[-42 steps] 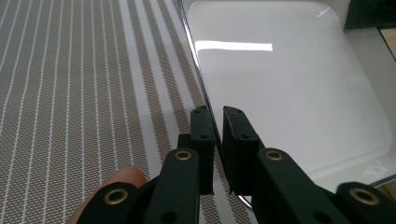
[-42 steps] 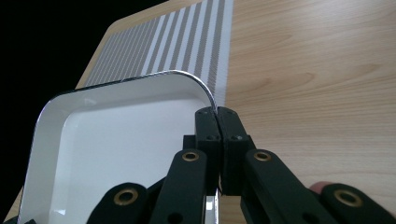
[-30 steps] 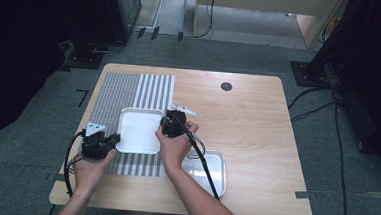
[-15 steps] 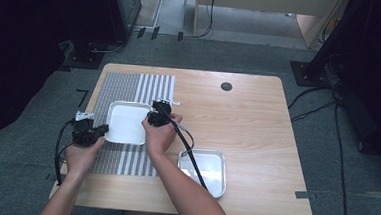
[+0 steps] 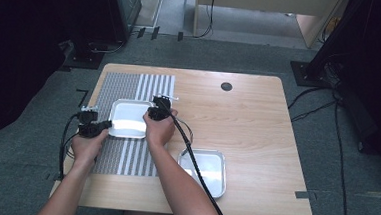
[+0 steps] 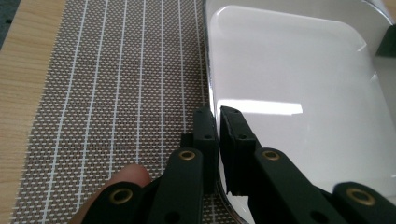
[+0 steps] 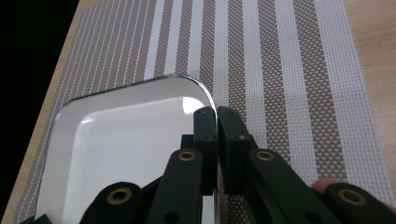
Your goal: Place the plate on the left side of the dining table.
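Two grippers pinch one white tray [image 5: 127, 118], which sits on the striped mat [image 5: 125, 156]. On the left, the left gripper [image 5: 99, 127] squeezes the tray's left rim. On the right, the right gripper [image 5: 153, 111] squeezes its right rim, and a second tray [image 5: 216, 181] lies on the wooden table [image 5: 257, 121] nearby.

Tray [image 5: 127, 117] sits on the placemat [image 5: 125, 156], which covers the table's [image 5: 257, 126] left part. Left gripper [image 5: 93, 126] at the tray's left rim, right gripper [image 5: 159, 109] at its right rim — one on each side. Second tray [image 5: 209, 173] lies on bare table, right of the mat and nearer the person.
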A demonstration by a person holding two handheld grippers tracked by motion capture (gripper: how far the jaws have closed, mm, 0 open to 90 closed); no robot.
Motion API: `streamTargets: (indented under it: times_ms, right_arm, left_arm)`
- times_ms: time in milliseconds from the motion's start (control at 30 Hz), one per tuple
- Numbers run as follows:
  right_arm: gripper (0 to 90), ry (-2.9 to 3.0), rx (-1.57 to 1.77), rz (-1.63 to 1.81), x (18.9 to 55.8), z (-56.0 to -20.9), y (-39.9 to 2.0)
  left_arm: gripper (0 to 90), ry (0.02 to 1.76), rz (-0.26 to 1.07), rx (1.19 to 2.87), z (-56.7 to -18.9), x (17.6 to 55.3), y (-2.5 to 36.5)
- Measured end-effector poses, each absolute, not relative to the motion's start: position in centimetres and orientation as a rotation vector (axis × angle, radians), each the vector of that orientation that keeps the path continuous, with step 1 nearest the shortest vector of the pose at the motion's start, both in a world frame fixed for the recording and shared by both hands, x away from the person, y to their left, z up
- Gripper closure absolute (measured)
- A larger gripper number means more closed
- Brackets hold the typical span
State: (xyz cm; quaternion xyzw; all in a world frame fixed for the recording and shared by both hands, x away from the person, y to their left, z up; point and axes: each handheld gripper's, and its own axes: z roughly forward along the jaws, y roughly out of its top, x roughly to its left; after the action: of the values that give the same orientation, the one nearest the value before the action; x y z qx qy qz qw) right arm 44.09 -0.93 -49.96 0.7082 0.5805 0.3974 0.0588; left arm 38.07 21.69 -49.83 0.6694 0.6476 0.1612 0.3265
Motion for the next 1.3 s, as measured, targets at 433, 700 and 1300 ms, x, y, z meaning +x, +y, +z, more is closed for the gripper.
streamTargets:
  times_ms: [433,700,1300]
  right_arm:
    - [70.9,1.903,2.067,1.231,43.1,-48.9,-4.0]
    - [72.6,2.031,2.045,1.174,39.6,-49.4,-2.6]
    - [87.3,1.913,2.183,1.188,40.8,-50.3,-1.9]
  left_arm:
    - [71.6,1.677,0.428,1.723,-48.1,36.2,23.0]
    - [80.3,1.689,0.429,1.773,-48.9,35.6,22.0]
    - [86.8,1.734,0.474,1.715,-49.3,37.9,21.1]
